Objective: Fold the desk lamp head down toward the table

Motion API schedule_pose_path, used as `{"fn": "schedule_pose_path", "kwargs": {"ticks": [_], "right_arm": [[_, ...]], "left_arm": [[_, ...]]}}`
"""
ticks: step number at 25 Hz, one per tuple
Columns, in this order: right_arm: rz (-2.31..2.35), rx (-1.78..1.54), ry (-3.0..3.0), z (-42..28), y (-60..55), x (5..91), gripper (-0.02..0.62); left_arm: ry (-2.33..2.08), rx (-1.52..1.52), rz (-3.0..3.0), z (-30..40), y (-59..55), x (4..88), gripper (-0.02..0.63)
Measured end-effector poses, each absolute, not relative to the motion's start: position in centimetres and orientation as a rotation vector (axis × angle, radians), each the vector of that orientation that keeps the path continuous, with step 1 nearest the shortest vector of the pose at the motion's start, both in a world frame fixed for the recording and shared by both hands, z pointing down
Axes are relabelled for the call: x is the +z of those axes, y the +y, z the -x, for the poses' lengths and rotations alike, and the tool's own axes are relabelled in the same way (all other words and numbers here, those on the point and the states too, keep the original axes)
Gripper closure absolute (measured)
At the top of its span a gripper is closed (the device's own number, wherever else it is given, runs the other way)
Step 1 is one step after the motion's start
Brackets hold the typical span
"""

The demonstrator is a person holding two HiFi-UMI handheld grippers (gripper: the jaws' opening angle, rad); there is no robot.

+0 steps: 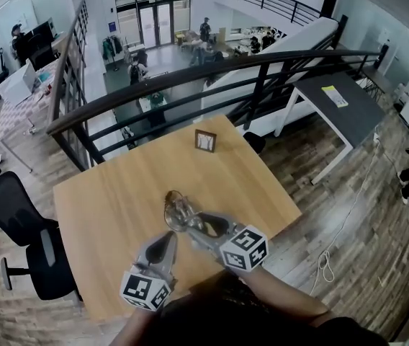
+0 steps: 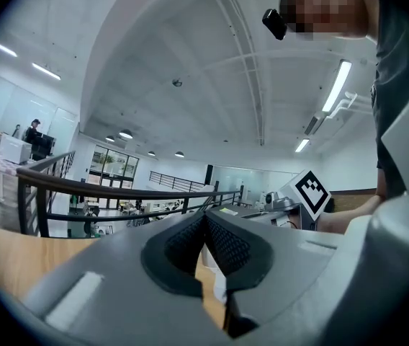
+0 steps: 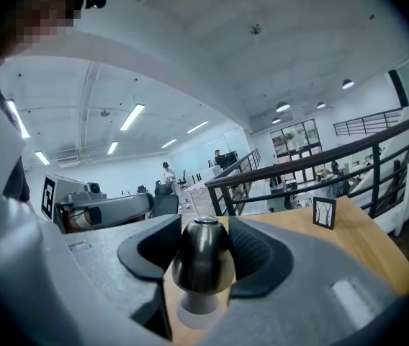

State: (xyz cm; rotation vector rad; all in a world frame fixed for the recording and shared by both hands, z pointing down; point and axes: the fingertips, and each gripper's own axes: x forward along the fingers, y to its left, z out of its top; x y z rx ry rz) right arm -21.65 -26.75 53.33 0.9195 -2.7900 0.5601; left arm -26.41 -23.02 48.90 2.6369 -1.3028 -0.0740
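The desk lamp's dark metallic dome-shaped head [image 3: 201, 254] stands upright over a white base [image 3: 196, 313] on the wooden table [image 1: 111, 193]. My right gripper [image 3: 203, 245] holds it, with a pad against each side of the dome. In the head view the lamp head [image 1: 176, 207] shows as a shiny knob at the tip of the right gripper [image 1: 185, 220]. My left gripper [image 1: 169, 241] hovers just left of it, near the table's front. Its jaws [image 2: 205, 218] are shut tip to tip with nothing between them.
A small framed card [image 1: 205, 140] stands near the table's far edge. A black railing [image 1: 190, 78] runs behind the table, above a lower floor. A black office chair [image 1: 24, 215] sits to the left, and a grey desk [image 1: 341, 103] stands at the right.
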Motion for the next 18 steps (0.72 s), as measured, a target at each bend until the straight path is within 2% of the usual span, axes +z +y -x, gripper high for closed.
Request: {"fn": "schedule_pose_path", "kwargs": {"ticks": [7, 18], "right_arm": [[-0.923, 0.547, -2.77, 21.6, -25.9, 53.8, 0.391], [-0.877, 0.545, -2.619, 20.9, -22.7, 59.8, 0.396]], "left_arm": [[-1.307, -0.078, -2.627, 27.1, -22.7, 48.8, 0.604], [-1.317, -0.092, -2.601, 28.0, -22.5, 49.7, 0.604]]}}
